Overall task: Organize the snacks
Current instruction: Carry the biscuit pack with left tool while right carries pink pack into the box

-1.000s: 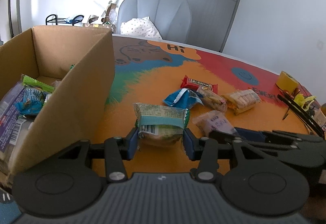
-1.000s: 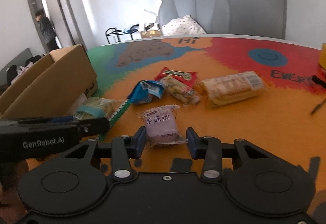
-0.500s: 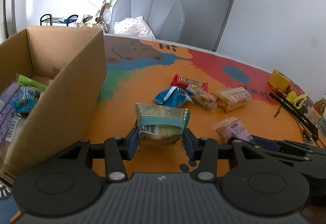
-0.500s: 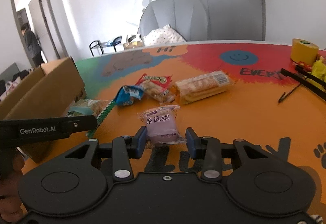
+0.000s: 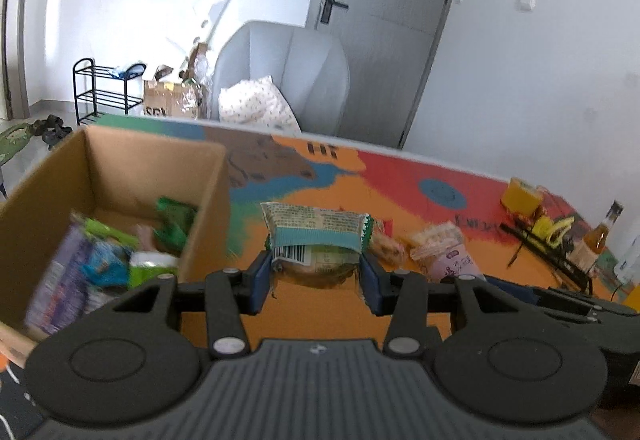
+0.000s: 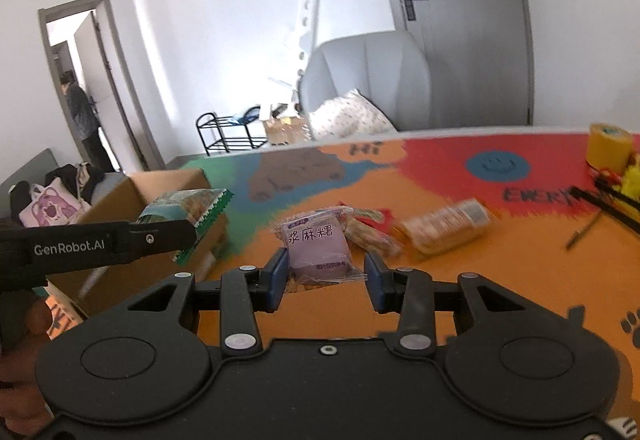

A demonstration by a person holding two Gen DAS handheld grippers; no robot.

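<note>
Between left hand-held gripper [image 5: 316, 280] pads: green-edged snack packet [image 5: 318, 240], clamped | right hand-held gripper [image 6: 325, 278]: grips purple packet [image 6: 318, 252]

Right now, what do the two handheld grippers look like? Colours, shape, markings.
Both look alike. The left gripper and right gripper each have a matte black body with two round discs, silver pivot screws, black linkage arms and blue finger pads. The left body has a ribbed grey top. Seen from the right wrist view, the left gripper's side bears white "GenRobot.AI" lettering. No cables or sleeves visible.

Bright daylight; fisheye-warped edges, motion blur throughout.
</note>
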